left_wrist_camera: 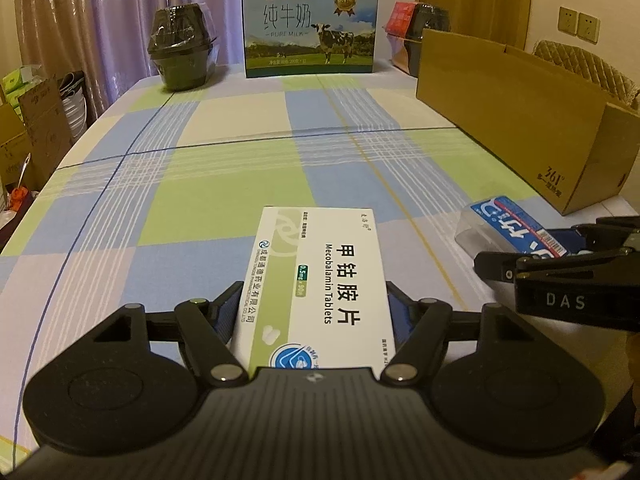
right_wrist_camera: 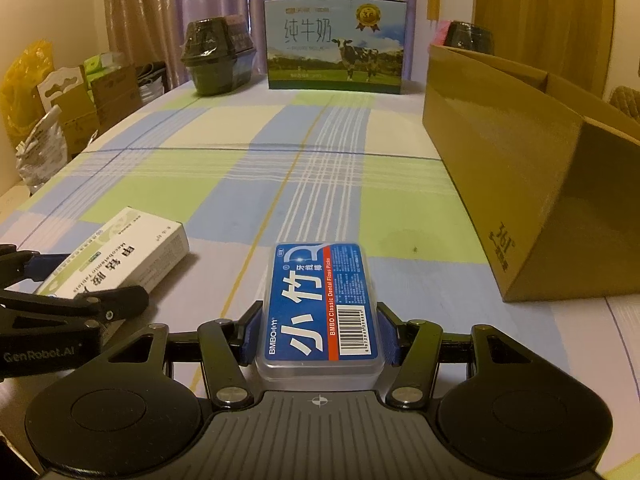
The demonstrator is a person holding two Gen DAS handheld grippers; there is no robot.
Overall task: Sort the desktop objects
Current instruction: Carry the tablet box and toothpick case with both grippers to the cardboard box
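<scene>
Checked cloth in green, blue and cream covers the table (left_wrist_camera: 224, 168), with curtains behind.

Left wrist view: the left gripper (left_wrist_camera: 316, 308) has its jaws closed against the long sides of a white tablet box (left_wrist_camera: 316, 280) at lower centre. Whether the box is lifted or resting on the cloth cannot be told. At right the right gripper (left_wrist_camera: 560, 264) holds a blue floss case (left_wrist_camera: 508, 228). An open cardboard box (left_wrist_camera: 520, 128) sits at upper right, a milk carton (left_wrist_camera: 310, 30) and a black tub (left_wrist_camera: 182, 54) along the top.

Right wrist view: the right gripper's jaws pinch the floss case at lower centre; the cardboard box fills the right edge.

Judgement: 2 items are gripped, none visibly sorted yet. Both probably belong in the cardboard box, whose inside is hidden.
</scene>
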